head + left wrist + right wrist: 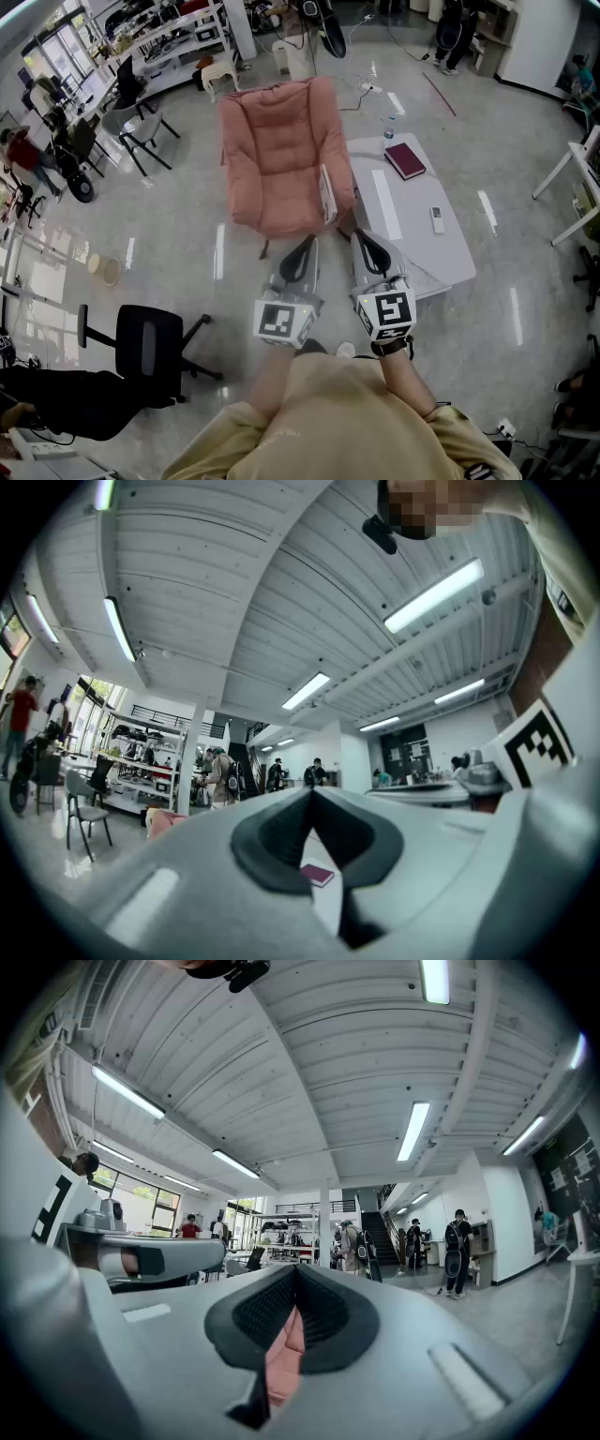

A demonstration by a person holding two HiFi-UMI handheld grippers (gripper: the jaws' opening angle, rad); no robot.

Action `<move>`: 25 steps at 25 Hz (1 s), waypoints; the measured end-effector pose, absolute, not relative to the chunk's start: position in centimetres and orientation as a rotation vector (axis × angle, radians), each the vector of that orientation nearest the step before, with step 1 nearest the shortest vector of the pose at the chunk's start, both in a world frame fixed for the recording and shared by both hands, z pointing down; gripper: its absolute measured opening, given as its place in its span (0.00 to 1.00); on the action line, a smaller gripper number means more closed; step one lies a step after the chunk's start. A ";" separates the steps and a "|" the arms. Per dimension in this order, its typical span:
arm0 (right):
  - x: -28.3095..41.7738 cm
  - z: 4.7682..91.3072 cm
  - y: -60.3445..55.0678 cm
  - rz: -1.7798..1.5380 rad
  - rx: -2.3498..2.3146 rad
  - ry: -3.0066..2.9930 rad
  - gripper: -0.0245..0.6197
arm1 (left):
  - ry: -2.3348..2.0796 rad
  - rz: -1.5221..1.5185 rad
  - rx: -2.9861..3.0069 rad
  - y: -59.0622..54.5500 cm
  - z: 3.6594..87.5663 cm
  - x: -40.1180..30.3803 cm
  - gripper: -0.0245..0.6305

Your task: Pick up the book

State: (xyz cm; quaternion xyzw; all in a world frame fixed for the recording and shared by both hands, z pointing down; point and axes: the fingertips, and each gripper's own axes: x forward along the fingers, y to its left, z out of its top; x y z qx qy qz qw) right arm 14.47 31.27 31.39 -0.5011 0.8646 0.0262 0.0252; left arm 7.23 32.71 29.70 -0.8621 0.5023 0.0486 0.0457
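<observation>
The book [405, 160] is dark red and lies flat at the far end of a low white table [412, 246], to the right of a pink armchair [281, 155]. Both grippers are held side by side in front of me, pointing level toward the chair and well short of the book. My left gripper [303, 247] has its jaws together with nothing held; in the left gripper view the book [317, 875] shows through the slot below the closed tips [311, 793]. My right gripper [360, 237] is shut and empty; in the right gripper view the pink armchair [284, 1354] shows below its tips [295, 1270].
A white remote [437, 219] and a bottle [389, 128] are also on the table. A pale flat thing [327, 194] leans at the armchair's right side. A black office chair [148, 343] stands at my left, and a white table's legs [570, 178] at far right. People stand far back.
</observation>
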 end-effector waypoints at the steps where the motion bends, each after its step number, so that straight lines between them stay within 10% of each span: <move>1: 14.8 31.7 31.1 0.063 -1.555 2.673 0.05 | 1.539 0.145 -2.633 32.7 30.0 7.4 0.04; 25: 11.8 36.8 15.0 -0.193 -1.557 2.804 0.05 | 1.657 0.106 -2.753 15.5 34.6 4.3 0.04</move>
